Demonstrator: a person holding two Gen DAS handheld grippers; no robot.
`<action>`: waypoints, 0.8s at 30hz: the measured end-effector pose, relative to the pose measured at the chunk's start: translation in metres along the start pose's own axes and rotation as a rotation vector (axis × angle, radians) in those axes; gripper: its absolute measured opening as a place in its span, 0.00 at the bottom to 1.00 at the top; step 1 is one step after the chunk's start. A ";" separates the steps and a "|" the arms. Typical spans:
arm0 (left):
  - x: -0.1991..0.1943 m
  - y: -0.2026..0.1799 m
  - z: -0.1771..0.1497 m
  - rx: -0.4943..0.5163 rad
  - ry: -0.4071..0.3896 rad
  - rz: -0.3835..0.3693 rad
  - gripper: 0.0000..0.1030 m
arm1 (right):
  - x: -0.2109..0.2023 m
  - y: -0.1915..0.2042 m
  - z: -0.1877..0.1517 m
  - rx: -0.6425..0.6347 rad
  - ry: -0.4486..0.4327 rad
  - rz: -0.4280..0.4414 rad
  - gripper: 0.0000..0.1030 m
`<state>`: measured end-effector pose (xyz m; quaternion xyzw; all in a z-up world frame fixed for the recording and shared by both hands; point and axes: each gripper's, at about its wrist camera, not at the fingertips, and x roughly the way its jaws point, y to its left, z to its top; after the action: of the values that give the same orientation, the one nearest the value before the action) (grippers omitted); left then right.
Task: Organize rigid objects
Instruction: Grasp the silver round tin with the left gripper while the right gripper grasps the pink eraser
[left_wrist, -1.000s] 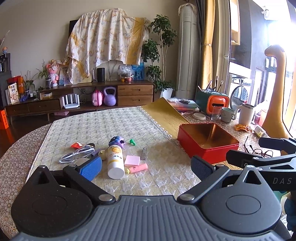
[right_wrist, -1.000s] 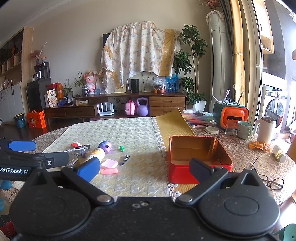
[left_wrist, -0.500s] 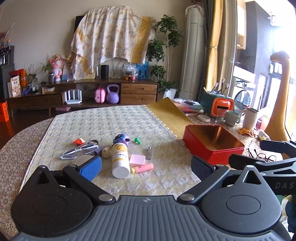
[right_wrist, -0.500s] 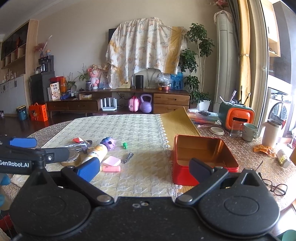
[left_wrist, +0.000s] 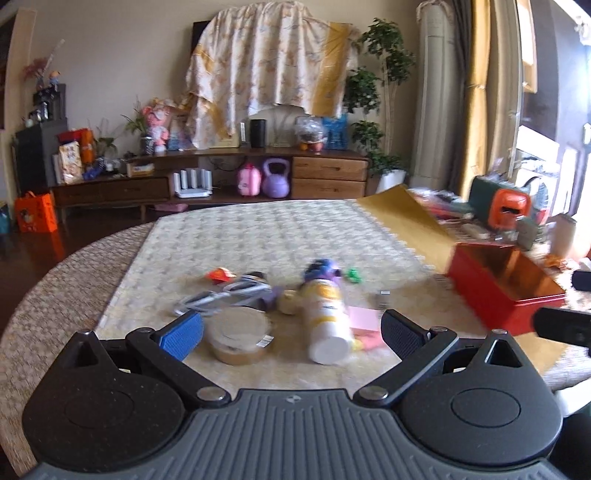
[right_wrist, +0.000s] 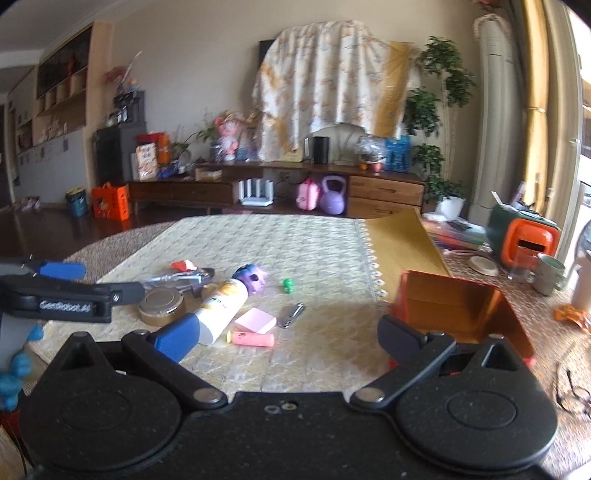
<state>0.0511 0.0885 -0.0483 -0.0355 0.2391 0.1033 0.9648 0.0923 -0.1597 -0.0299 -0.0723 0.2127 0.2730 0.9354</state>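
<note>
Hard plastic, smooth and roll-prone: white bottle lying on the surface beside the tape roll, left hand-held gripper and right hand-held gripper both spread wide, empty; best pinched across mid-body.

A tape roll is laid left of the bottle on the surface; the box is set well right.

Left claw arm, left edge of frame: "GenRobot.AI", white on black.
Bottle label: unreadable.
</note>
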 end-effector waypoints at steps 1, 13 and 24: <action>0.009 0.005 -0.001 0.002 0.004 0.012 1.00 | 0.006 0.001 0.000 -0.009 0.005 0.007 1.00; 0.084 0.036 -0.018 0.004 0.081 0.088 1.00 | 0.096 0.012 -0.011 -0.066 0.154 0.060 0.96; 0.123 0.039 -0.027 0.030 0.118 0.098 1.00 | 0.150 0.027 -0.022 -0.089 0.227 0.060 0.84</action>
<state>0.1363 0.1455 -0.1304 -0.0153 0.2986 0.1443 0.9433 0.1841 -0.0708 -0.1155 -0.1379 0.3071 0.2999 0.8926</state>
